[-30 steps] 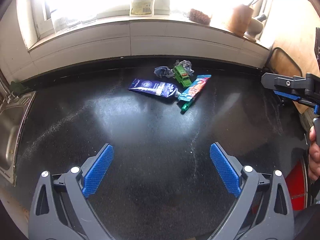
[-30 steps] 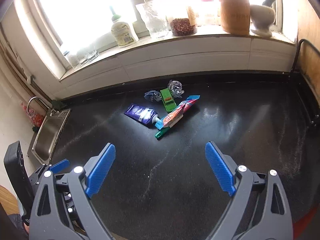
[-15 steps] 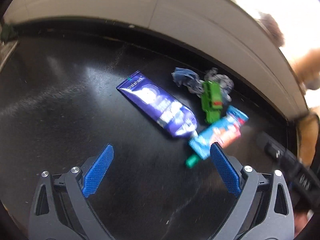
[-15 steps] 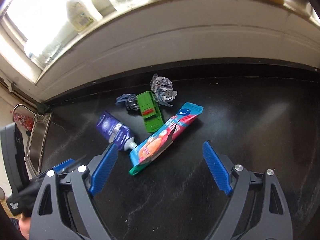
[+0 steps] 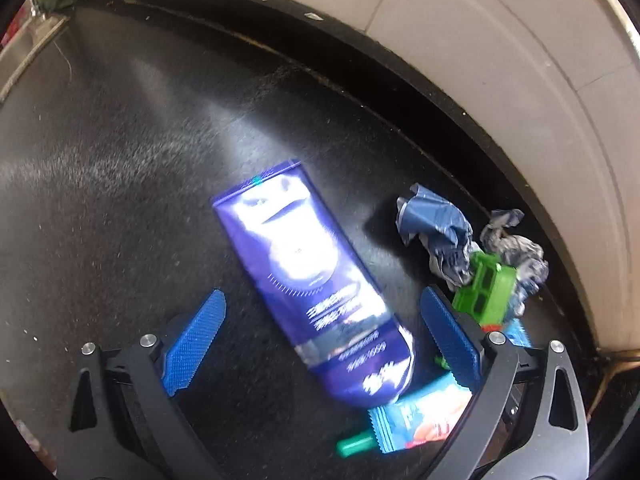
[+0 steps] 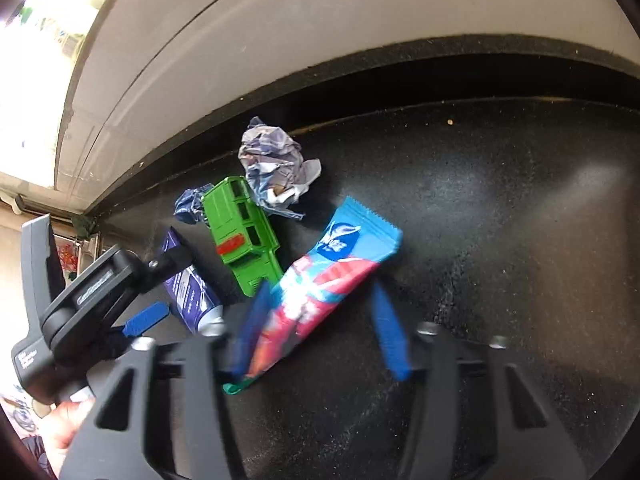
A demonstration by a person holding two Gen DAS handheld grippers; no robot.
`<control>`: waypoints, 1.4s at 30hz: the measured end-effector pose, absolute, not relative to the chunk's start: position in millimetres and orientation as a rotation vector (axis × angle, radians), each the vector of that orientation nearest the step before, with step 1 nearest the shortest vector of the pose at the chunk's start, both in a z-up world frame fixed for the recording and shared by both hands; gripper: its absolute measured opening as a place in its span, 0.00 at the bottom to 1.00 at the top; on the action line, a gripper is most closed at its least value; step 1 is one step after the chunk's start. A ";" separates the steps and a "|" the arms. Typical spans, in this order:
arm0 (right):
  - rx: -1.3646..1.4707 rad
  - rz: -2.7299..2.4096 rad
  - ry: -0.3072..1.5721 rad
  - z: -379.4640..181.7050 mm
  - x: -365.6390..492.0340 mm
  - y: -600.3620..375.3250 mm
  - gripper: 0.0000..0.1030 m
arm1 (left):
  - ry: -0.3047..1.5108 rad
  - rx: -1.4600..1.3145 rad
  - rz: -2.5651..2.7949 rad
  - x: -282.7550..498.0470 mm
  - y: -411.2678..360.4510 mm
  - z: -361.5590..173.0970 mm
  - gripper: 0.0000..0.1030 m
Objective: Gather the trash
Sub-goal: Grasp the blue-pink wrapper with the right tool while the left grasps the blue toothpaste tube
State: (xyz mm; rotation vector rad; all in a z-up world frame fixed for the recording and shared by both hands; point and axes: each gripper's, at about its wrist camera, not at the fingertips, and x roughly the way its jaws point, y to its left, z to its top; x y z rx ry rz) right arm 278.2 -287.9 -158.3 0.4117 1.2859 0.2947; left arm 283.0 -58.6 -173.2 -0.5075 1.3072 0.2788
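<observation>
A purple tube lies on the black counter between the open fingers of my left gripper; it also shows in the right wrist view. A blue and red wrapper with a green end lies between the fingers of my right gripper, which are blurred, closer together than before and apart from the wrapper; it shows low in the left wrist view. A green toy truck and two crumpled wrappers, one blue and one grey, lie behind.
A white tiled wall rises behind the counter's raised black back edge. A sink edge is at the far left. The left gripper's body and the hand holding it show at the left of the right wrist view.
Both grippers have moved forward and down to the trash pile. The left now straddles the purple tube; the right straddles the blue and red wrapper and its fingers have narrowed.
</observation>
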 end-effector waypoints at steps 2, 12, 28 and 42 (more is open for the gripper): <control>0.404 0.301 1.278 -156.0 279.2 -287.5 0.16 | 1.331 -0.479 0.317 290.8 -66.3 -175.6 0.92; 0.331 0.345 1.207 -117.5 255.1 -289.3 0.03 | 1.348 -0.463 0.259 268.9 -77.1 -169.5 0.51; 0.257 0.364 1.002 -31.3 167.3 -291.8 0.02 | 1.160 -0.354 0.030 158.6 -53.1 -90.9 0.02; 0.220 0.349 1.037 -26.0 134.3 -296.9 0.02 | 1.161 0.297 -0.420 192.2 -87.9 -136.2 0.89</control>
